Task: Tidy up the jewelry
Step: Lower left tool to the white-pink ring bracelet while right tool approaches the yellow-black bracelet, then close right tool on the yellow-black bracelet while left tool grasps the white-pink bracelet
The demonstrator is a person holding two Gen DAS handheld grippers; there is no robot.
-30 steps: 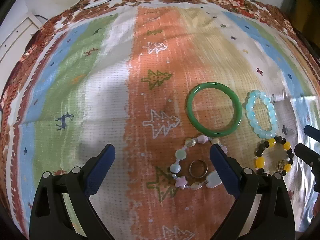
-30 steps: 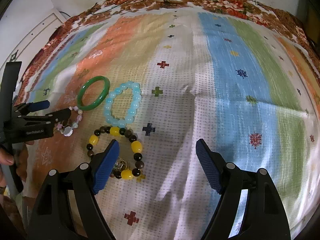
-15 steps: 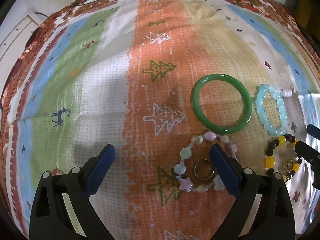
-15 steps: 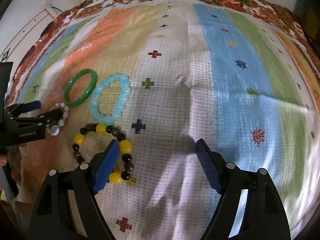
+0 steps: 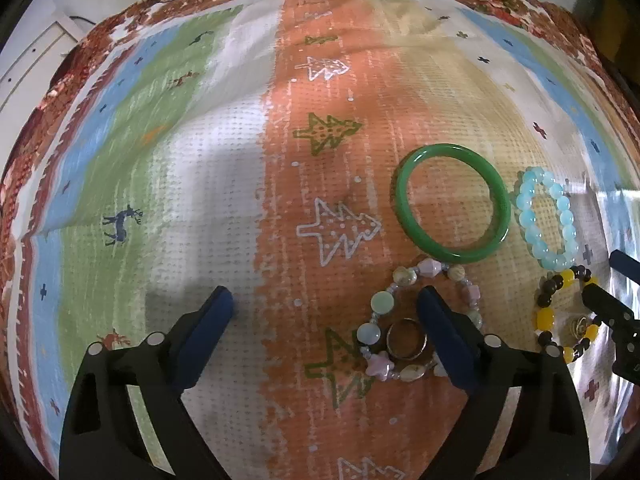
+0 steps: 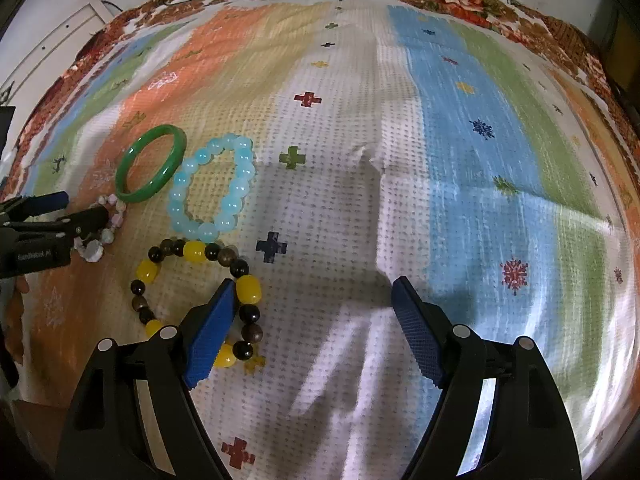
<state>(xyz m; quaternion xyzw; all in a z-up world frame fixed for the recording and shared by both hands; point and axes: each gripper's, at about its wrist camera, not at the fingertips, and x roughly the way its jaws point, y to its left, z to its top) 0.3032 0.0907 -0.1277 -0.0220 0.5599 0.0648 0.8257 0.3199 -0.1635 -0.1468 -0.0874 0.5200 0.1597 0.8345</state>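
A green bangle [image 5: 452, 202] [image 6: 151, 163] lies on the patterned cloth. Right of it lies a light blue bead bracelet [image 5: 546, 218] [image 6: 212, 188]. Below are a pastel charm bracelet [image 5: 404, 320] with a metal ring [image 5: 406, 344] inside it, and a yellow-and-black bead bracelet [image 5: 560, 312] [image 6: 196, 288]. My left gripper [image 5: 326, 324] is open and empty, its right finger over the pastel bracelet. My right gripper [image 6: 312, 320] is open and empty, its left finger over the yellow-and-black bracelet.
The striped cloth [image 6: 400, 160] with a floral border covers the whole surface. A white panel [image 5: 24, 68] stands beyond its far left edge. The left gripper shows at the left edge of the right wrist view [image 6: 44, 224].
Both grippers have moved forward and lower toward the jewelry, which now looks larger and closer. The jewelry has not moved. Both grippers stay open.
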